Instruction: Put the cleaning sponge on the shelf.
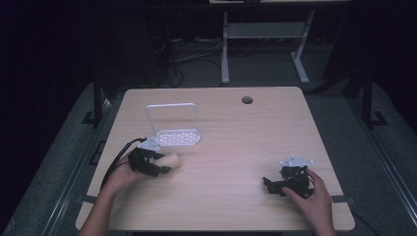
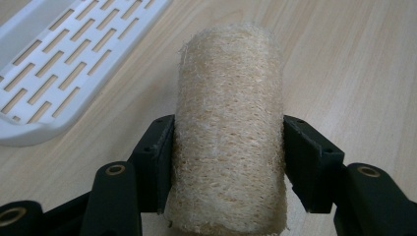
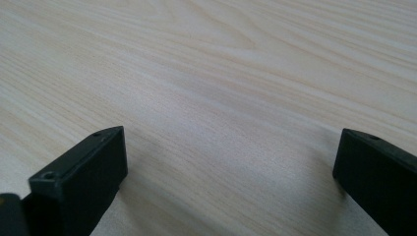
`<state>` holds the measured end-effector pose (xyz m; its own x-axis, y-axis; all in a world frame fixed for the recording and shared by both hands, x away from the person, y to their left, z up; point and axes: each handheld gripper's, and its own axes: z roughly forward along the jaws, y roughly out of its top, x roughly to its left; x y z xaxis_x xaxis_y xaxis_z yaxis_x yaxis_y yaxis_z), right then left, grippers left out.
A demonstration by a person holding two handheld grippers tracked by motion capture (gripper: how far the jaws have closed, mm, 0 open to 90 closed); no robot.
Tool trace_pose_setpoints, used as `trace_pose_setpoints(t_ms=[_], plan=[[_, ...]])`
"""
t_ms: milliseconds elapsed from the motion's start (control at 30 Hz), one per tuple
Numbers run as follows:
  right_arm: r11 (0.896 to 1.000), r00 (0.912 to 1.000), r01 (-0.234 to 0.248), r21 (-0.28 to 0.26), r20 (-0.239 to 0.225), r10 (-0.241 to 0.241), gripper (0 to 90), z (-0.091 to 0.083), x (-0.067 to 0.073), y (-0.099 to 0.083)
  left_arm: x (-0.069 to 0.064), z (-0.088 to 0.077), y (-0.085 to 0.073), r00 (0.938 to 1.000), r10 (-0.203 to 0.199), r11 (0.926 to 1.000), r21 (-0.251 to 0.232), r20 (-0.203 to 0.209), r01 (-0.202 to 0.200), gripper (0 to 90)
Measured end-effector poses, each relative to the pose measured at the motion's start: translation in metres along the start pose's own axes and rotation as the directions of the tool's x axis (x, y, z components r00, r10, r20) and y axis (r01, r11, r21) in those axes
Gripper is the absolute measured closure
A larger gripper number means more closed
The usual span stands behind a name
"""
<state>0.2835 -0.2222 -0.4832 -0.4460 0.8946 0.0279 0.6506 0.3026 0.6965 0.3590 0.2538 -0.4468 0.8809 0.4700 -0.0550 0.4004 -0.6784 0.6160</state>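
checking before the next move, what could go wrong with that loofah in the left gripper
The left gripper clamps the loofah only near its lower end, so the soft, springy roll could tilt or slip out when lifted. The white slotted rack sits close beside it, so a swing could knock the rack or its upright frame.

We see a pale beige, fibrous loofah (image 2: pixel 228 132), a white slotted rack (image 1: pixel 177 136), black grippers and a light wood-grain table (image 1: pixel 236 147).
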Motion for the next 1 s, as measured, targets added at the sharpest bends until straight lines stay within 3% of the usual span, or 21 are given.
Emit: trace_pose_setpoints(t_ms=[100,333,700,1000], plan=[[1.000,1.0000,0.001,0.000,0.000,-0.001,0.0,0.000,0.000,0.000,0.000,-0.001,0.002,0.9993,-0.016,0.9998,-0.008,-0.033,0.016,41.3],[1.000,1.0000,0.000,0.000,0.000,0.000,0.0,0.000,0.000,0.000,-0.002,-0.004,0.006,0.9975,-0.040,0.9986,-0.038,-0.058,0.038,41.3],[1.000,1.0000,0.000,0.000,0.000,0.000,0.0,0.000,0.000,0.000,-0.001,-0.005,0.014,0.9888,-0.085,0.9944,-0.072,-0.122,0.077,41.3],[1.000,1.0000,0.000,0.001,0.000,0.000,0.0,0.000,0.000,0.000,0.000,-0.008,0.023,0.9820,-0.120,0.9895,-0.097,-0.146,0.107,41.3]])
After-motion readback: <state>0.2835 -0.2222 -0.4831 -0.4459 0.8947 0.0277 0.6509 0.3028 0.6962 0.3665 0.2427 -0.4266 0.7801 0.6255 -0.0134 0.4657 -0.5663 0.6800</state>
